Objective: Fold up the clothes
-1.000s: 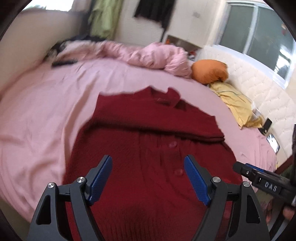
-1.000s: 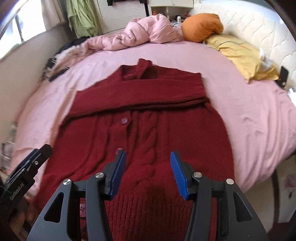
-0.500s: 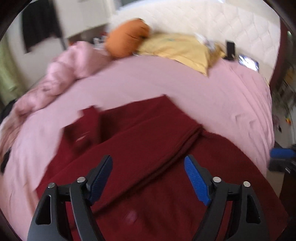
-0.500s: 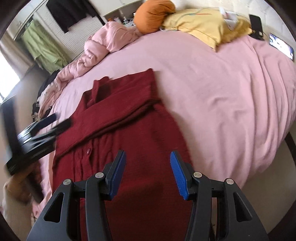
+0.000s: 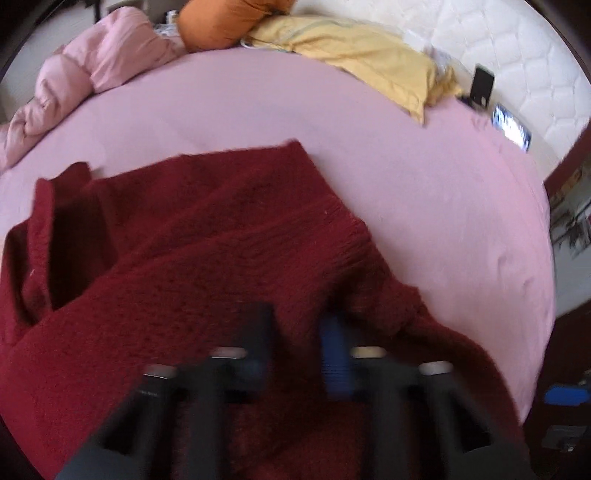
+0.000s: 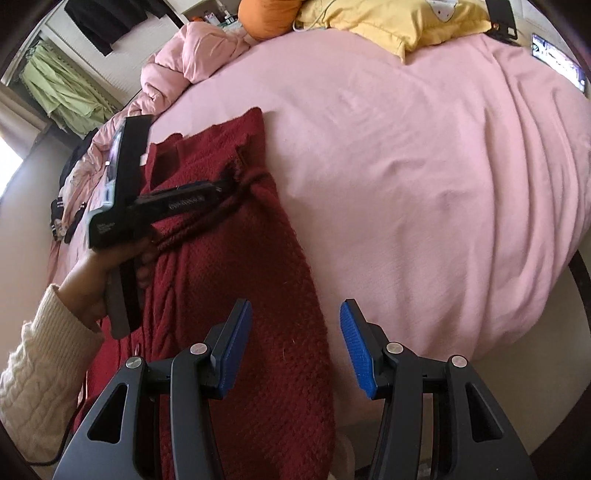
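A dark red knit cardigan (image 5: 207,236) lies on the pink bed, its sleeves folded across the chest. My left gripper (image 5: 295,332) is blurred, its jaws nearly closed around the cardigan's right side edge by the folded sleeve. It also shows in the right wrist view (image 6: 221,190), its fingers pinching the bunched fabric. My right gripper (image 6: 295,347) is open and empty, above the cardigan's (image 6: 236,295) lower right edge near the foot of the bed.
Pink bedsheet (image 6: 406,166) spreads to the right. A crumpled pink duvet (image 5: 92,70), an orange pillow (image 5: 221,22) and a yellow pillow (image 5: 362,59) lie at the head. A phone (image 5: 511,127) rests by the white headboard.
My left gripper moved down to the cardigan's right edge and closed from wide open onto the fabric. My right gripper shifted slightly right and stayed open.
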A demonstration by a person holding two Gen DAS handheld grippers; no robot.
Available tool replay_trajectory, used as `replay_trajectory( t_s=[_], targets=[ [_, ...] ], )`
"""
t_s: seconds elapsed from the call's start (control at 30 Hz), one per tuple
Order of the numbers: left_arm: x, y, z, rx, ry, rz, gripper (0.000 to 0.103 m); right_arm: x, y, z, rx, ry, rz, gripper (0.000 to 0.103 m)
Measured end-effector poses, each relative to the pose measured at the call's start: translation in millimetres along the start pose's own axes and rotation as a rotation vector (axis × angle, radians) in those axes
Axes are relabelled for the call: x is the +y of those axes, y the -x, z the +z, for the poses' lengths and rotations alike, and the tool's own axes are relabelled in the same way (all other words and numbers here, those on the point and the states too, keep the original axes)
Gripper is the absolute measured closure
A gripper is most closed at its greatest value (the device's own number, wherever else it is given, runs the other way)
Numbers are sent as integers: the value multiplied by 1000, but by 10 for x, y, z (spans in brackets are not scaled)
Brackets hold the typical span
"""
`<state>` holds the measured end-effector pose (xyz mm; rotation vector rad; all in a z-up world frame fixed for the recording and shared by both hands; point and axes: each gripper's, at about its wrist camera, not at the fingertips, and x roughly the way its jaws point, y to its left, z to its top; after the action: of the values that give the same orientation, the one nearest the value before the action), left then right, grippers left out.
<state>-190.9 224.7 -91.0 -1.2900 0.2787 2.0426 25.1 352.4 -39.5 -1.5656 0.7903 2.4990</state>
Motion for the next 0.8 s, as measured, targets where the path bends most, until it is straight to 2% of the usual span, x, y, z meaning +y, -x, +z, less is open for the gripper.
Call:
replay_trajectory(
  t_s=[0.1,0.17,0.23,0.37,0.53,0.67,0.8],
  targets=[
    [149,330,-11,-86,73,-80,87,-3,-17,3,0,2,7,52],
    [249,560,-34,-144,104,-92,87,3,-22,1,2,1,12,52],
    [380,765,-76,-190,133,-69,87,18,-15,-8,1,-1,13,52],
    [791,1271,-231,-297,220,27,87,93,35,-31,-4,11,7,52],
    [1546,2005,-575,-416,335,144,87,231,137,-64,-21,32,-11,52],
    [2232,2502,-1057,-432,435,287,87,359,210,-111,-37,50,-28,52],
    [2992,3057,-1769,-410,571,447,88,508,247,-174,-42,58,-38,52]
  ],
)
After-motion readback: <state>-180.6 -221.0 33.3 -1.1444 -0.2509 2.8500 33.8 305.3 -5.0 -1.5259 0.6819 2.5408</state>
